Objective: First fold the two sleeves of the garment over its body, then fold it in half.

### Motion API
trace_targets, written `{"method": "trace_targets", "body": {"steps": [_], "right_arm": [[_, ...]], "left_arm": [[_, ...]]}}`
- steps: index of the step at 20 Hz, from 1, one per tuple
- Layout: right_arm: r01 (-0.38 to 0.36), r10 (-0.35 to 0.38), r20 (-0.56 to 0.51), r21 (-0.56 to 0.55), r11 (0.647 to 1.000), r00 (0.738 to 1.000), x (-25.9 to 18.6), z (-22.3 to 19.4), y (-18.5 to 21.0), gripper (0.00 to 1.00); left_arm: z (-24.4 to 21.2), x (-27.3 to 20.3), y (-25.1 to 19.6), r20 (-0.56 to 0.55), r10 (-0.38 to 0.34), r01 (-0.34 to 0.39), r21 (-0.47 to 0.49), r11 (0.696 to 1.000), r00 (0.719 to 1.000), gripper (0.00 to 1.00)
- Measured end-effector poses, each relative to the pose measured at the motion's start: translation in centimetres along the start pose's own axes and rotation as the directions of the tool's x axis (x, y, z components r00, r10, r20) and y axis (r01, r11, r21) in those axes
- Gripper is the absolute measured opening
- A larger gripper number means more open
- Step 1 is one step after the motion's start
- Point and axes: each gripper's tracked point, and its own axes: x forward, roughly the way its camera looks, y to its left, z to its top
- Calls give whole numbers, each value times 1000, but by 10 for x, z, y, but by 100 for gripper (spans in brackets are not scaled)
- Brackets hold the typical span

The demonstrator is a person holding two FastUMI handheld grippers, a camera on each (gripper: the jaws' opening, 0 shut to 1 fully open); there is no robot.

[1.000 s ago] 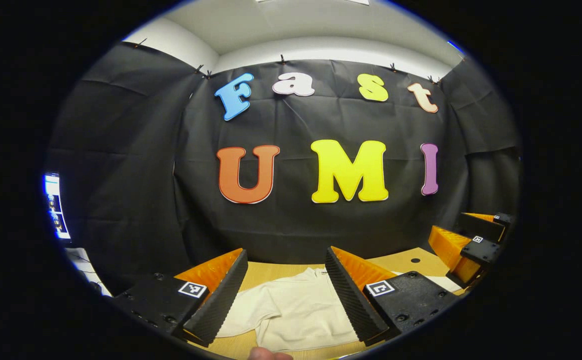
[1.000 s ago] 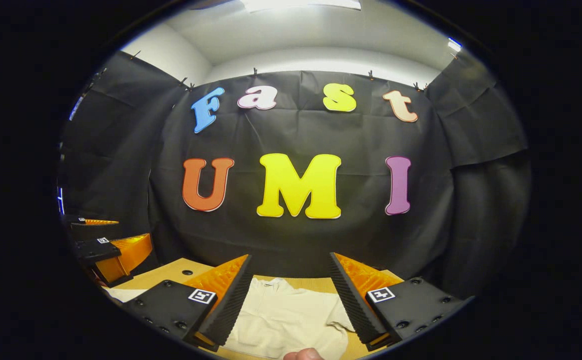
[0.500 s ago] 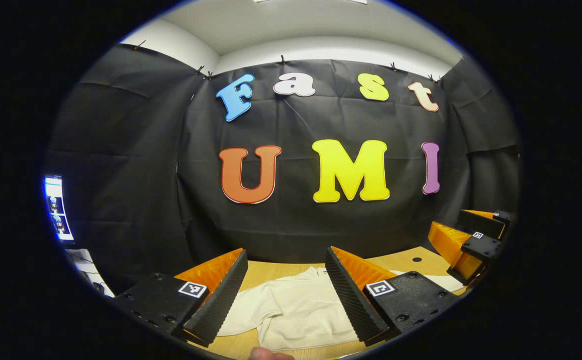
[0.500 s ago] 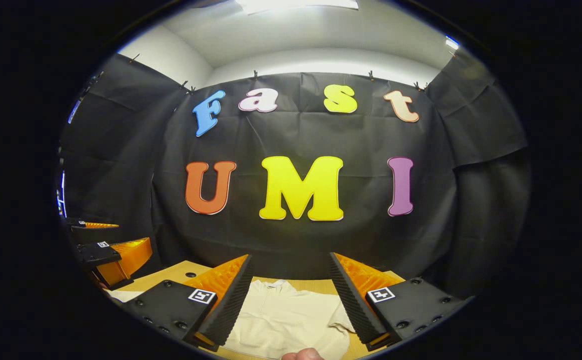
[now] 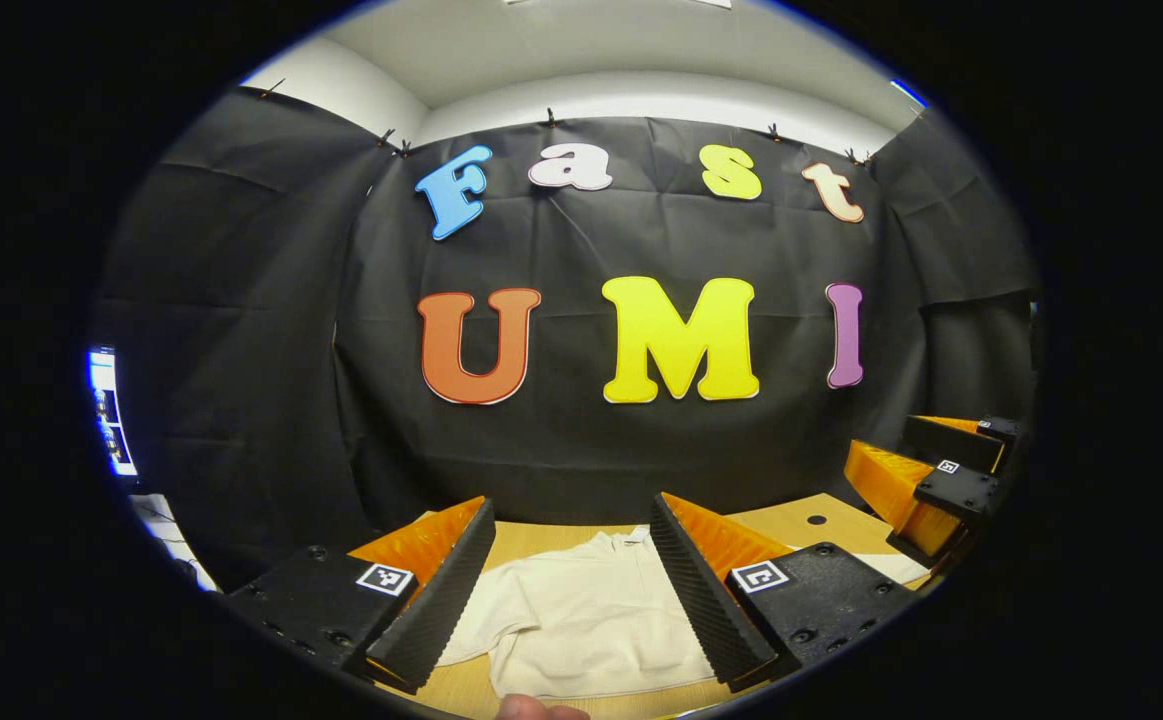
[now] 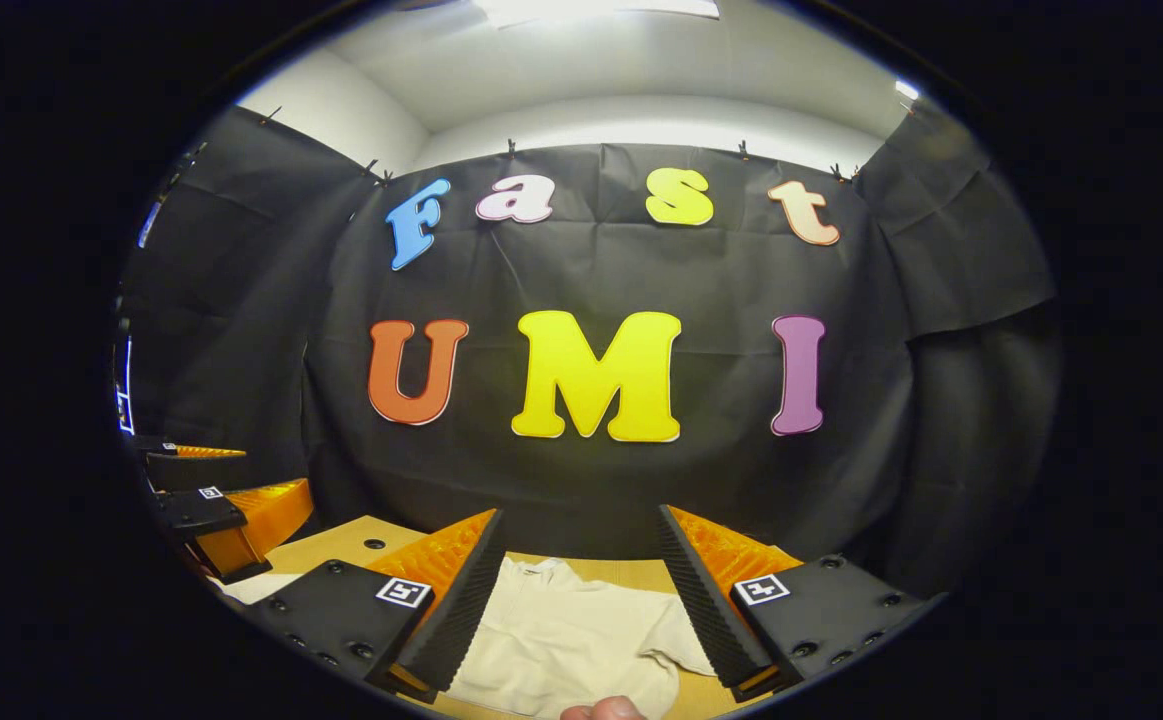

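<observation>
Since a second ago my left gripper (image 5: 573,590) swung slightly; garment (image 5: 581,620) lies flat on the desk (image 5: 541,540), below both grippers; right gripper (image 6: 581,600) fingers apart, left's too; no sleeve folded yet.

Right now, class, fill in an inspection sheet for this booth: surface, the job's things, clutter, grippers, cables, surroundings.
Surface: wooden table, with a round hole near its far right.
Job's things: cream garment lying flat on the table; in the right gripper view its sleeve lies out to the side, not folded over the body.
Clutter: nothing seen.
Grippers: left gripper open above the garment, holding nothing; right gripper open above it, holding nothing. A fingertip shows at the bottom edge.
Cables: thin wires by the lit screen, off the table.
Surroundings: black cloth wall, white ceiling.
</observation>
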Motion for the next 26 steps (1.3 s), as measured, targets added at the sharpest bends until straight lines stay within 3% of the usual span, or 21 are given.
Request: {"method": "trace_targets", "body": {"steps": [7,14,19,22,26], "right_arm": [[63,-63,-22,-20,998,998,-2,-6,-55,93],[163,-176,-163,-89,983,971,-21,-51,-180,94],[259,-293,-314,-147,955,903,-47,-107,-285,94],[301,-335,-425,-148,942,841,-57,-155,-339,94],[327,-339,-556,-126,937,759,-62,-223,-389,94]], "left_arm": [[-12,2,-12,-32,-17,17,-3,1000,999,99],[-23,12,-37,-66,-64,64,0,998,996,99],[-33,21,-67,-89,-98,98,-8,995,991,99],[-36,26,-89,-103,-121,123,6,992,987,99],[-42,33,-111,-125,-121,124,14,992,985,100]]}}
